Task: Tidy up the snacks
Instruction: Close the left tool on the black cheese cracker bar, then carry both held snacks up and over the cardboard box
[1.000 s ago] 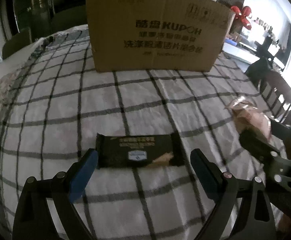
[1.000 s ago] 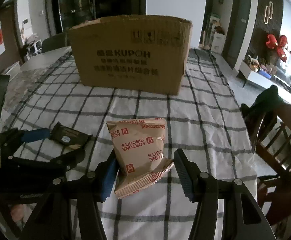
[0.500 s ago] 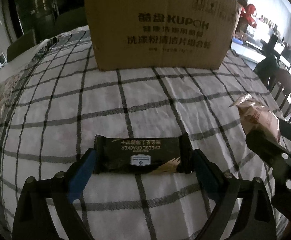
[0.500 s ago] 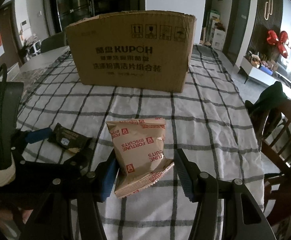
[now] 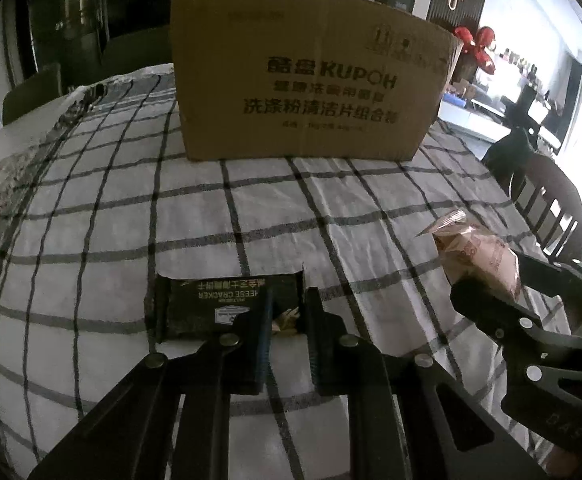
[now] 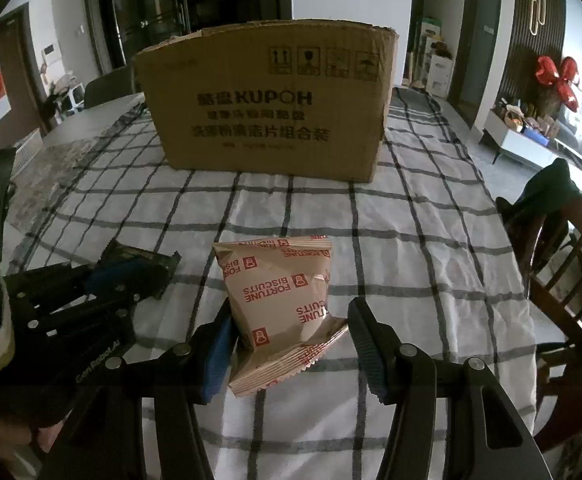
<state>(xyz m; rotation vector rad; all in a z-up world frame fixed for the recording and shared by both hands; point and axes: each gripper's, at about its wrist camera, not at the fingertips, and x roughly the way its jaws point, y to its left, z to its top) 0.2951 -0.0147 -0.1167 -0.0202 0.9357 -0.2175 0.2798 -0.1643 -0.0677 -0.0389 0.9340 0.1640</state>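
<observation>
A black cheese cracker pack (image 5: 195, 308) lies flat on the checked tablecloth (image 5: 131, 208). My left gripper (image 5: 289, 298) is closing, its pads pinching the pack's right end while the rest sticks out to the left. In the right wrist view the same gripper (image 6: 119, 276) sits low at the left over the dark pack (image 6: 147, 258). A tan Fortune Biscuits bag (image 6: 279, 300) stands tilted between the fingers of my right gripper (image 6: 291, 308), which is shut on it. From the left wrist view that bag (image 5: 475, 252) is at the right edge.
A large brown cardboard box (image 6: 267, 120) stands at the far end of the table, open at the top; the left wrist view shows the box (image 5: 311, 80) too. A dark wooden chair (image 6: 571, 260) is by the table's right edge. Bare checked cloth lies between snacks and box.
My left gripper went from wide open around the cracker pack to nearly shut on its right end. The right gripper and the biscuit bag have stayed put.
</observation>
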